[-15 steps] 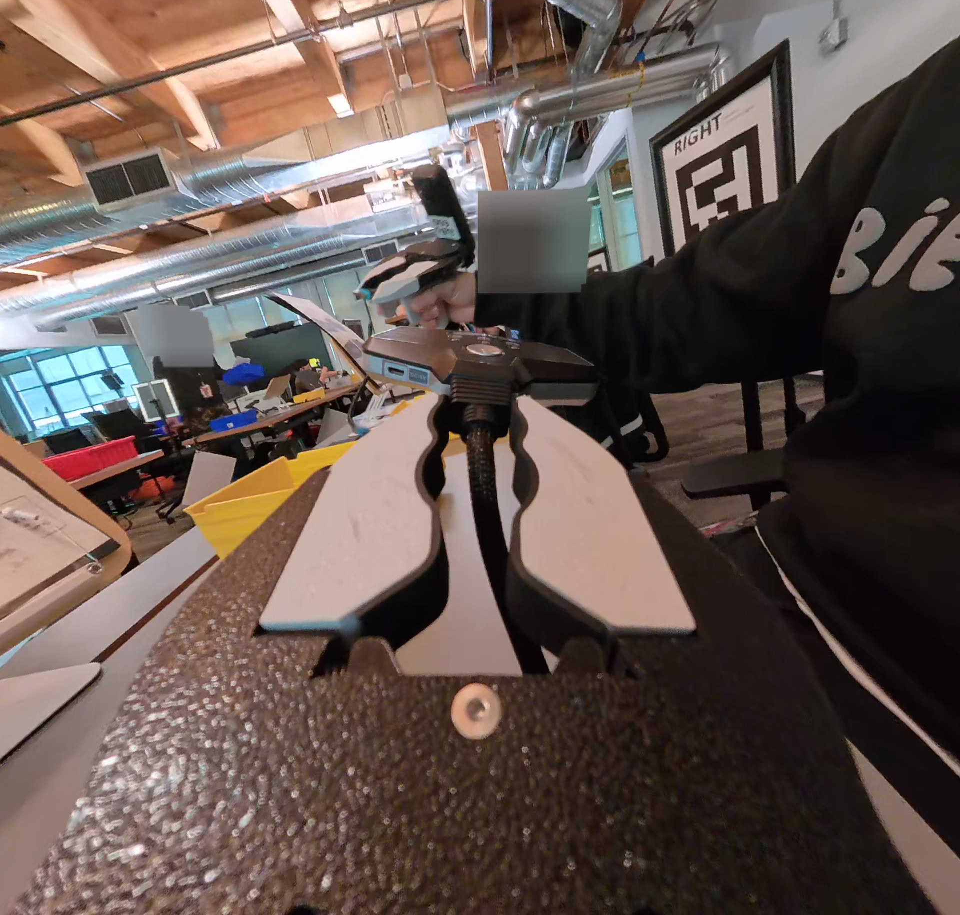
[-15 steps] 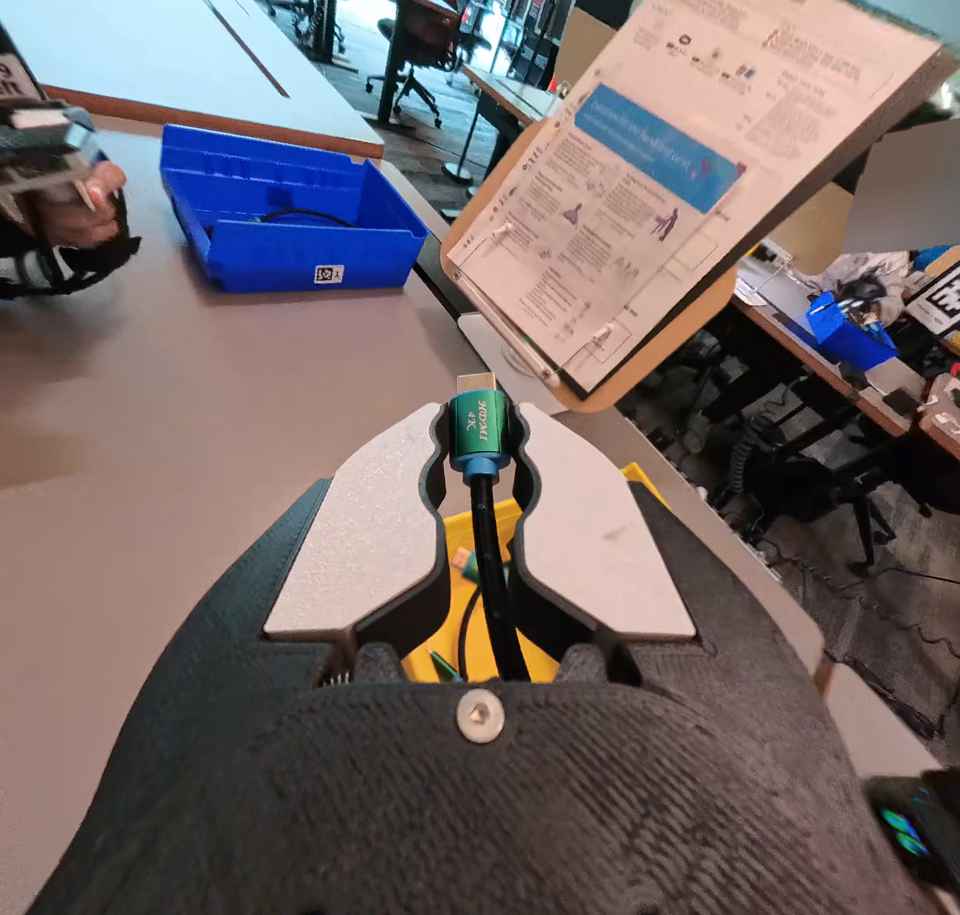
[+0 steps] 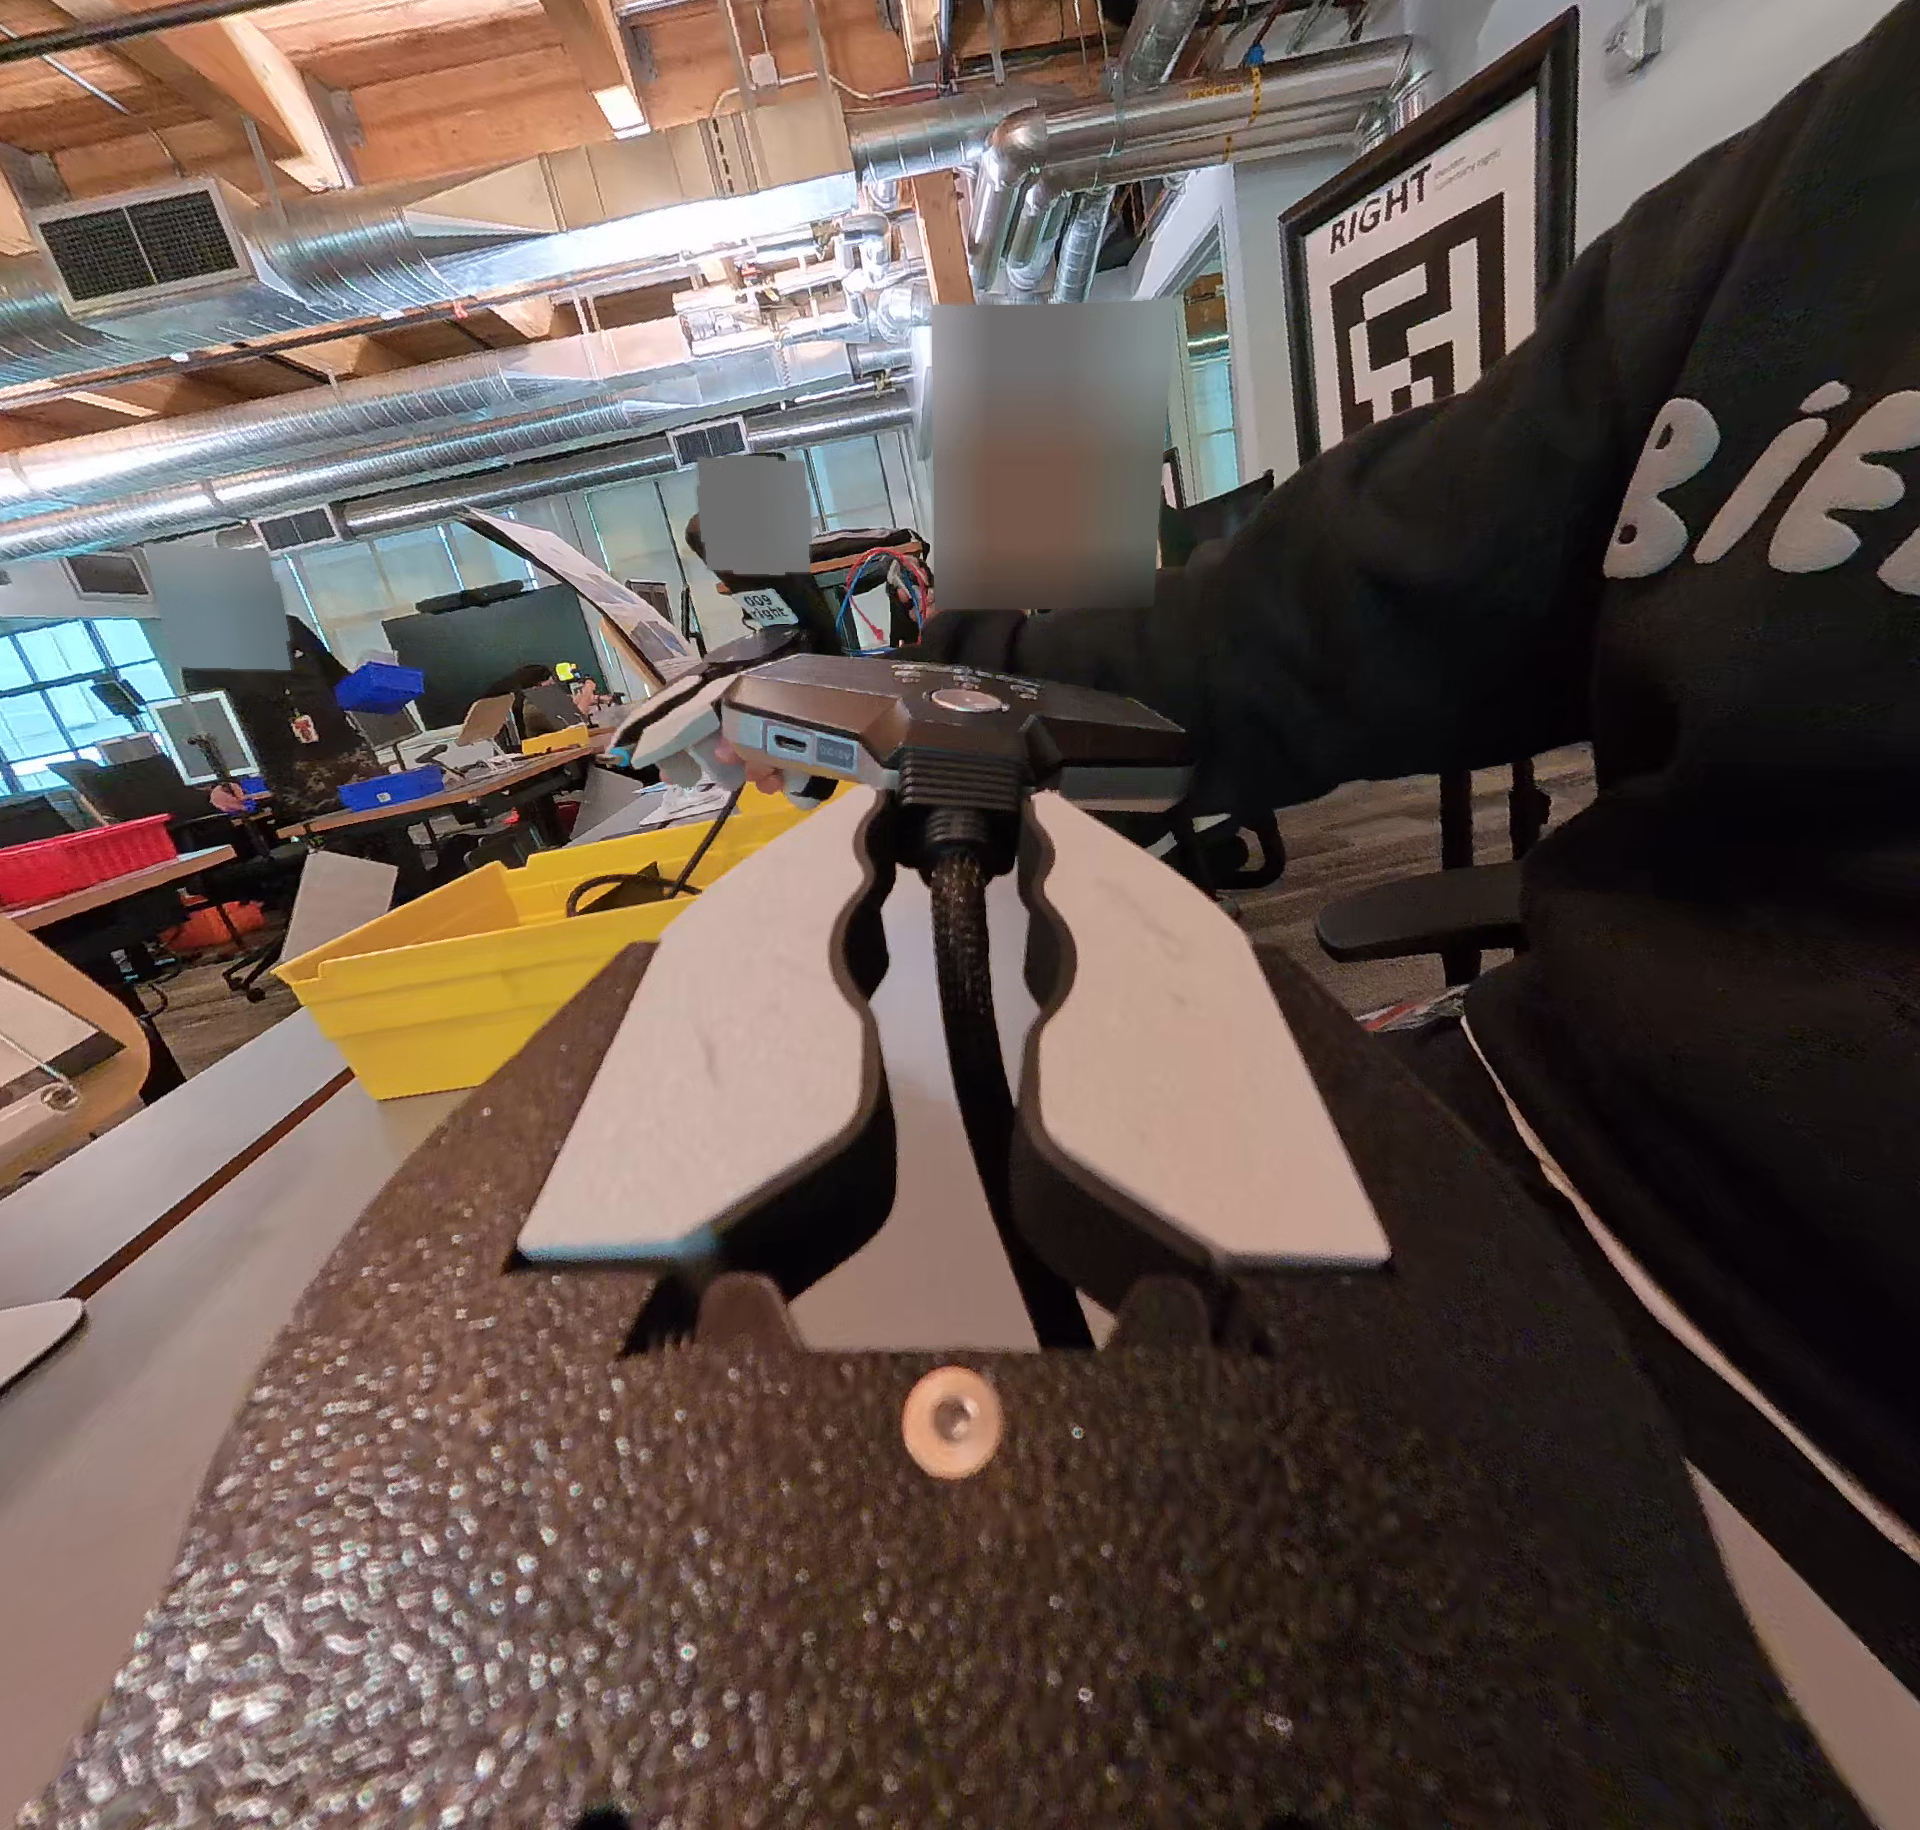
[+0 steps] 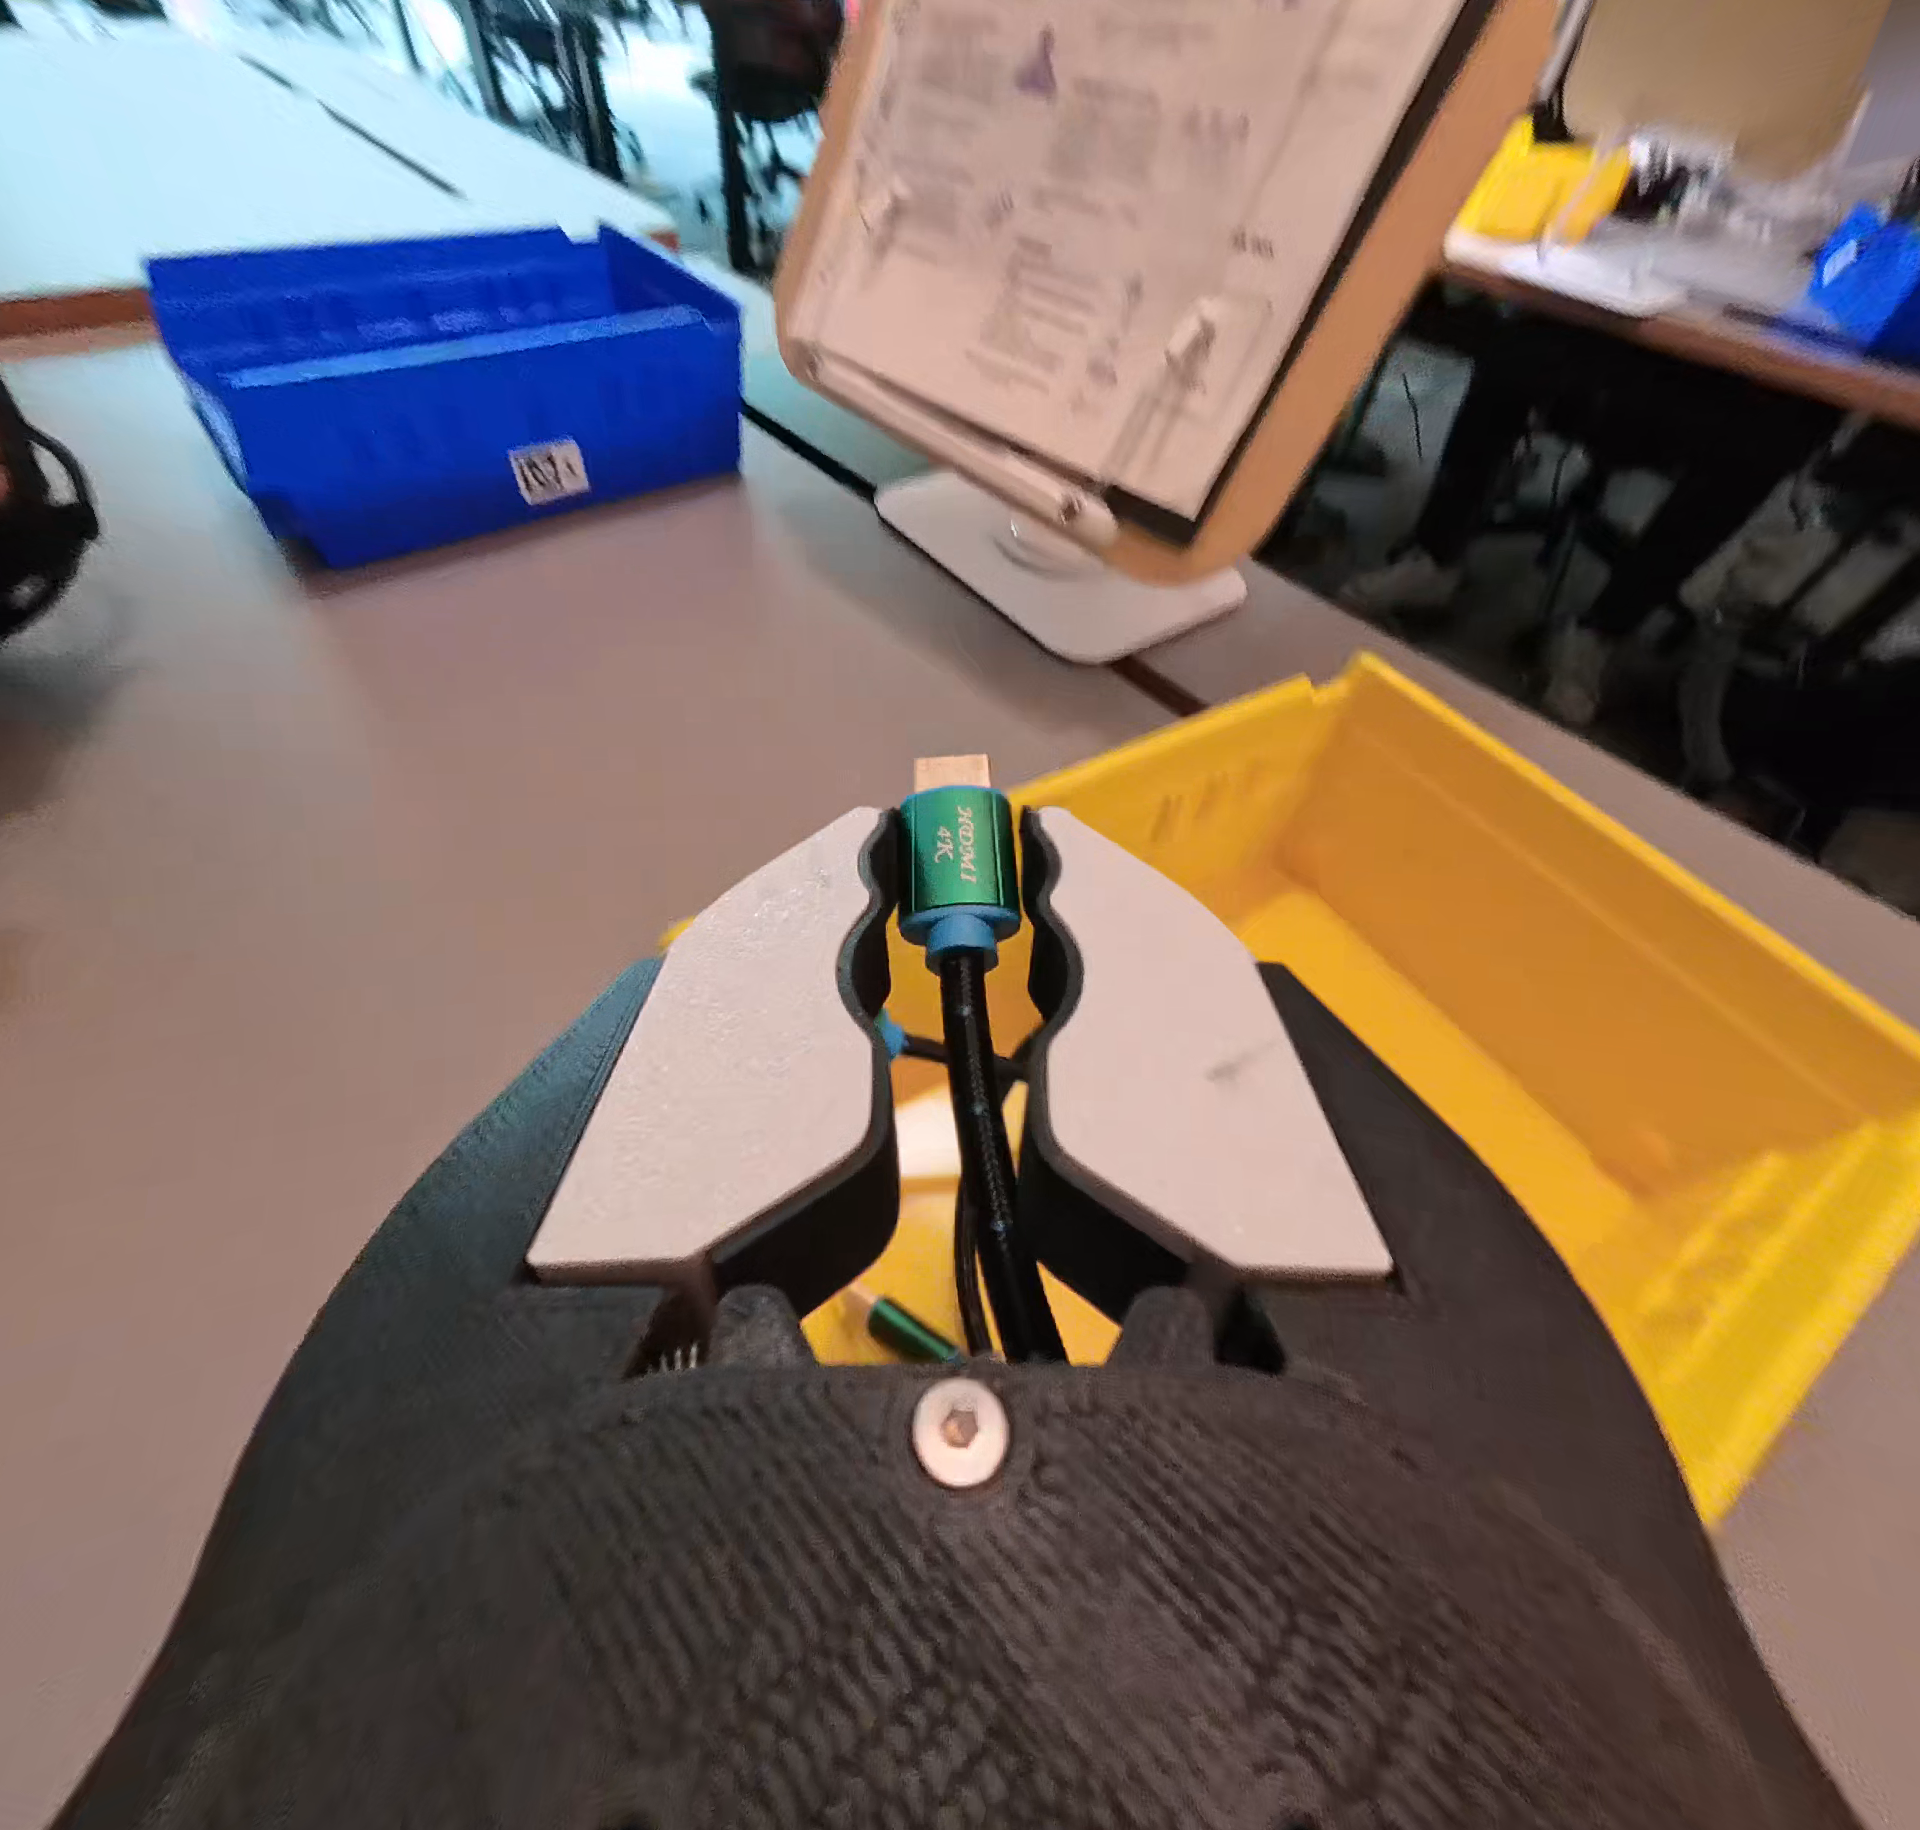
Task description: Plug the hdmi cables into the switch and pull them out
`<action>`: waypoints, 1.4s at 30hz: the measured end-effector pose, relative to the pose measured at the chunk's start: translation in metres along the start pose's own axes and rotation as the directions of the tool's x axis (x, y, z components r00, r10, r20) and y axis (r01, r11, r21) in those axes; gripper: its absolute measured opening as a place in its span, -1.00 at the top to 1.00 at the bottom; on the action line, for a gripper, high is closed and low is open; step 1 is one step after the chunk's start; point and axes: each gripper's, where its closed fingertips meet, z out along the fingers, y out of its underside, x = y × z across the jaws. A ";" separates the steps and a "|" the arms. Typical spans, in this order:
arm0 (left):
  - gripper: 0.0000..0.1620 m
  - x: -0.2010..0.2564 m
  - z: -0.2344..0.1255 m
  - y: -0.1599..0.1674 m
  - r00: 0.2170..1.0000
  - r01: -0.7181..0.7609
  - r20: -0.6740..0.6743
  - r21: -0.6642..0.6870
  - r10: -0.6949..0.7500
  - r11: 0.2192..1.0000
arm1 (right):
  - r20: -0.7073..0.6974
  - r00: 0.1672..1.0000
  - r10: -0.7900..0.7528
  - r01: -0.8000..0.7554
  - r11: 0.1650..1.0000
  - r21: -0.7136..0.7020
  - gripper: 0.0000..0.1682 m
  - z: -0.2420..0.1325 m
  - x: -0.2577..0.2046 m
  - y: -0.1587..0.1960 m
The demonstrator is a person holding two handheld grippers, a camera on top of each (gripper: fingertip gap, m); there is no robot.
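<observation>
My left gripper is shut on the ribbed collar of the black braided cable that comes out of the dark grey switch, and holds the switch up in the air. Two ports show on the switch's left face. My right gripper is shut on a green HDMI plug whose metal tip sticks out past the fingertips. Its black cable runs down into the yellow bin. In the left wrist view the right gripper is just left of the switch, apart from it.
A second green plug lies in the yellow bin, which also shows in the left wrist view. A blue bin and a tilted document stand stand at the back of the brown table. A person's black sleeve crosses behind the switch.
My right gripper has come down with the green plug, from above the switch to level with its left side, over the yellow bin. My left gripper keeps its hold on the switch cable.
</observation>
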 end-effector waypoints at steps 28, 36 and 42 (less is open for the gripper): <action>0.73 0.000 0.004 0.008 0.999 0.038 -0.014 -0.010 -0.038 0.999 | -0.025 0.946 -0.322 0.192 0.622 -0.759 -0.06 0.006 -0.058 0.048; 0.74 -0.002 0.022 -0.008 0.987 -0.131 0.088 -0.069 0.136 0.989 | 0.560 0.517 0.647 -0.584 0.745 -0.322 0.07 0.034 -0.276 -0.076; 0.74 0.012 0.047 -0.004 0.936 -0.324 0.062 -0.237 0.347 0.916 | 0.633 0.378 0.675 -0.557 0.712 -0.428 0.19 0.054 -0.346 -0.074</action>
